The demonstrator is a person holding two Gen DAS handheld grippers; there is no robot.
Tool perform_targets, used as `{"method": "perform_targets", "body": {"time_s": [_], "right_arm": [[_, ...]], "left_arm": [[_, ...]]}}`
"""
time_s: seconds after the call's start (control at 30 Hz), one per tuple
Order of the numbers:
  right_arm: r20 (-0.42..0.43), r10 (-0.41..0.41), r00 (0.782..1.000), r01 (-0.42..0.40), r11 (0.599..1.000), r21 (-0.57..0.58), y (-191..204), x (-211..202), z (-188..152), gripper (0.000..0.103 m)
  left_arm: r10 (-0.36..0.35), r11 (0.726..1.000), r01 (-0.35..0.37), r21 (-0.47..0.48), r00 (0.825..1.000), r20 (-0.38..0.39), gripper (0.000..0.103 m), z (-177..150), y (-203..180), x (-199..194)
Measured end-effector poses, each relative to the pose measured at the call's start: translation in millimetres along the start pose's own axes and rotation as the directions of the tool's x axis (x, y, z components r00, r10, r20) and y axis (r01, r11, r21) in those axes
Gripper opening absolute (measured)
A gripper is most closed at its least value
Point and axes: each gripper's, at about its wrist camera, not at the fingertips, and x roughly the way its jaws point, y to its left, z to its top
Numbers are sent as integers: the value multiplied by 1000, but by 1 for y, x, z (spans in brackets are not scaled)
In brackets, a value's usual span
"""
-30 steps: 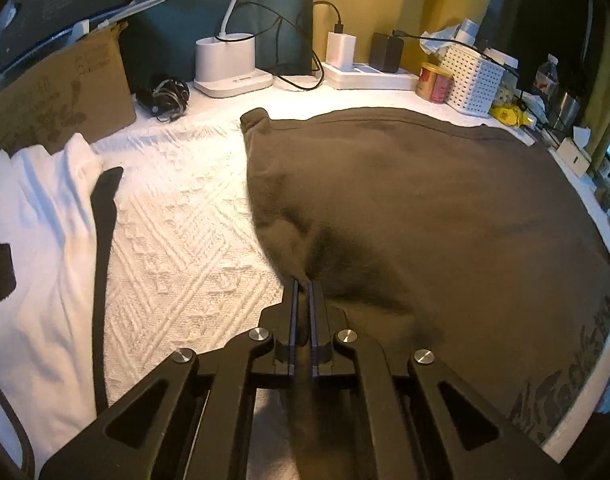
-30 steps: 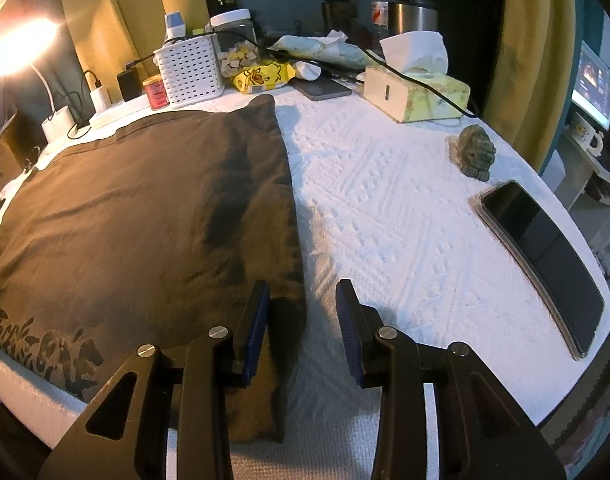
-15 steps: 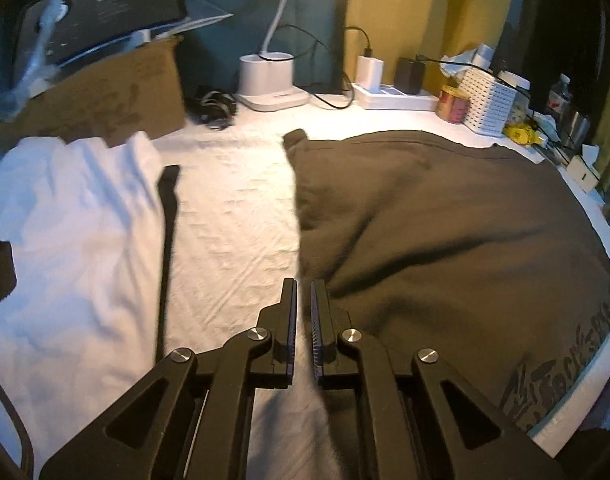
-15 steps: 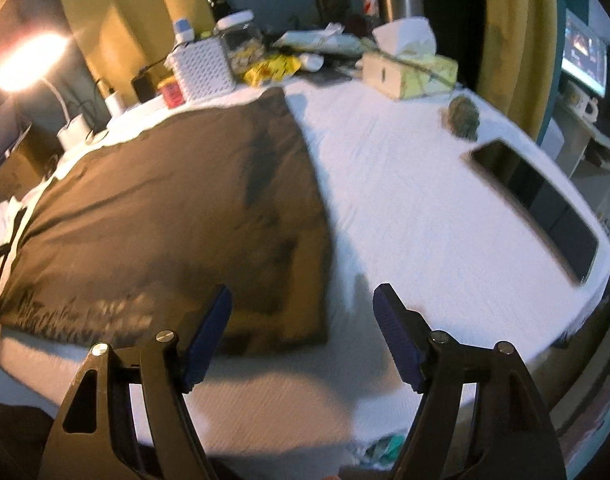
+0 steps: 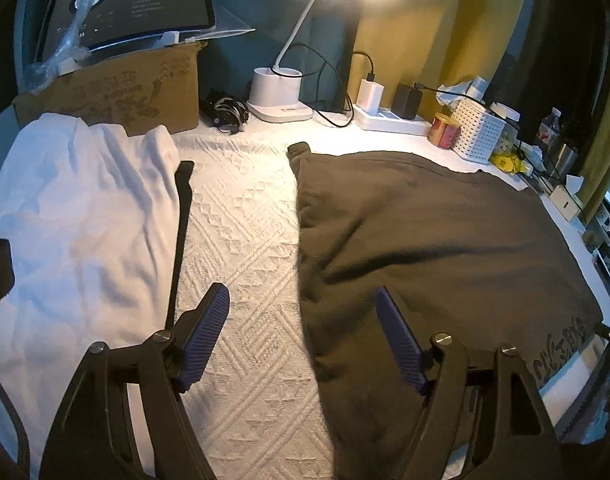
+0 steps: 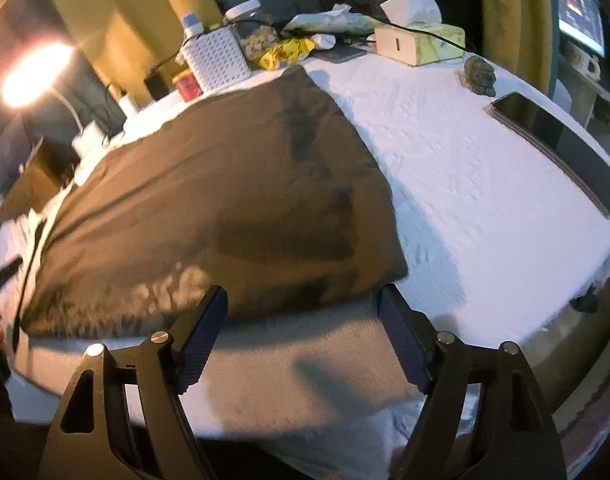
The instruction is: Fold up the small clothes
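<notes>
A dark brown garment (image 5: 437, 240) lies folded flat on the white textured cloth (image 5: 241, 248); it also shows in the right wrist view (image 6: 225, 208), with pale print along its near edge. My left gripper (image 5: 301, 300) is open and empty above the garment's left edge. My right gripper (image 6: 301, 300) is open and empty, held above the garment's near right corner. A white garment with black trim (image 5: 81, 224) lies to the left.
At the back stand a cardboard box (image 5: 117, 96), a lit desk lamp (image 5: 277, 92), a power strip (image 5: 389, 116) and a white basket (image 5: 481, 128). On the right are a tissue box (image 6: 421, 40), a small figurine (image 6: 481, 76) and a dark tablet (image 6: 557, 148).
My left gripper let go of the brown garment's edge, rose and opened wide. My right gripper opened wider and pulled back toward the table's near edge.
</notes>
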Motion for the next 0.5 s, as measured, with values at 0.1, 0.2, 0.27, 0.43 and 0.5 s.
{"method": "perform_targets", "body": {"time_s": [0.1, 0.2, 0.27, 0.43, 0.5], "right_arm": [[28, 11, 1000, -12, 999, 52, 1, 8, 9, 84], [44, 20, 999, -23, 997, 70, 7, 19, 20, 84], [51, 35, 998, -38, 997, 64, 11, 27, 27, 84], [77, 47, 996, -52, 997, 61, 19, 46, 45, 84], [84, 48, 995, -53, 997, 62, 22, 54, 53, 84]], "left_arm": [[-6, 1000, 6, 0, 1000, -5, 76, 1, 1, 2], [-13, 1000, 13, -5, 1000, -9, 76, 5, 2, 6], [-15, 1000, 15, -4, 1000, -14, 76, 8, 2, 10], [-16, 1000, 16, 11, 1000, -25, 76, 16, 3, 18], [-12, 1000, 13, 15, 999, -30, 76, 20, 5, 22]]}}
